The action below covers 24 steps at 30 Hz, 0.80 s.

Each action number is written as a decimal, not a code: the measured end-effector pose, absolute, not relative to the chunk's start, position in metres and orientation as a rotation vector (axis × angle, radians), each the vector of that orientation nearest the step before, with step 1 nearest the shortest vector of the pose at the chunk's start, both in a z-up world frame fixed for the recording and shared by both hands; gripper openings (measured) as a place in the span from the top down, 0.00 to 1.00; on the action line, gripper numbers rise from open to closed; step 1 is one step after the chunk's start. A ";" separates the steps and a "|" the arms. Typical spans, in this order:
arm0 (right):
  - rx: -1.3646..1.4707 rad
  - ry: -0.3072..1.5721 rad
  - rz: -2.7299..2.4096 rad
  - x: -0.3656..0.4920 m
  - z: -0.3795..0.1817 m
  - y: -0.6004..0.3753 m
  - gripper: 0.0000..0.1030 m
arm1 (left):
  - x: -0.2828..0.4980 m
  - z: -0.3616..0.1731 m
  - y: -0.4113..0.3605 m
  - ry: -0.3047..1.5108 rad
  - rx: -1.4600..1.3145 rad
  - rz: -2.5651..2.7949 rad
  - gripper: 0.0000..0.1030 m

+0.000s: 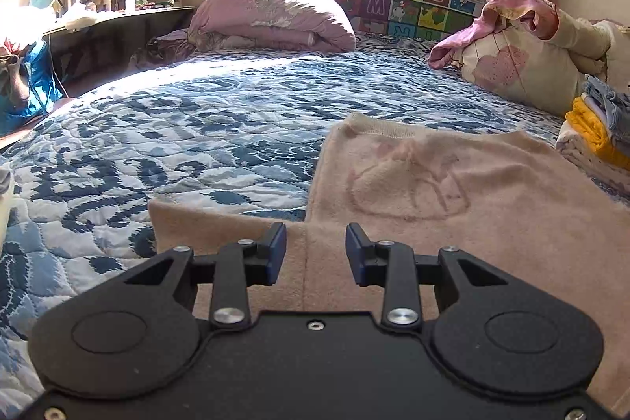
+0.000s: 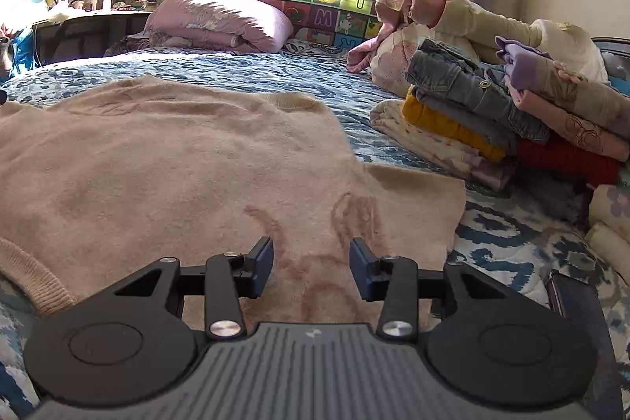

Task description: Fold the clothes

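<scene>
The left gripper (image 1: 315,252) hovers over the beige sweater (image 1: 453,207), jaws parted and empty; the right gripper (image 2: 311,268) likewise, released above the sweater, which lies flat on the blue quilt (image 1: 197,128). Only the right view shows the whole stack of folded clothes (image 2: 492,121); beyond, a pink pillow (image 1: 271,14).

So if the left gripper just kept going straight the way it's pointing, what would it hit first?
Most likely the beige sweater spread on the quilt. The left gripper angles down with its jaws apart and nothing between them; the fabric lies directly ahead, though its exact depth is hard to judge.
</scene>
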State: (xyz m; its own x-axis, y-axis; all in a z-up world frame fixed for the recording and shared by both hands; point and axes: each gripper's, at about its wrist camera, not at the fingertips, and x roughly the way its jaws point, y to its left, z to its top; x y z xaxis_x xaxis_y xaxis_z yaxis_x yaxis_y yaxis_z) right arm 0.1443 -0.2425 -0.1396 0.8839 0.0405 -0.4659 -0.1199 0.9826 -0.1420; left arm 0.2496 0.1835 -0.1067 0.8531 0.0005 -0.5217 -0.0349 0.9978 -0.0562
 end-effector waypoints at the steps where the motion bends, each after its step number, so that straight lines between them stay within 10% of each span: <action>1: -0.166 0.498 0.077 0.152 -0.141 -0.245 0.57 | 0.261 -0.115 0.187 0.612 -0.058 0.053 0.69; 3: -0.155 0.555 0.061 0.169 -0.148 -0.251 0.55 | 0.269 -0.133 0.211 0.683 -0.145 0.092 0.54; 16: 0.061 0.560 0.020 0.158 -0.148 -0.293 0.65 | 0.243 -0.120 0.216 0.619 -0.229 0.176 0.55; 19: 0.026 0.566 -0.066 0.144 -0.146 -0.299 0.46 | 0.213 -0.107 0.198 0.554 -0.170 0.227 0.55; 24: 0.254 0.582 -0.080 0.123 -0.148 -0.331 0.41 | 0.161 -0.089 0.125 0.465 -0.021 0.117 0.51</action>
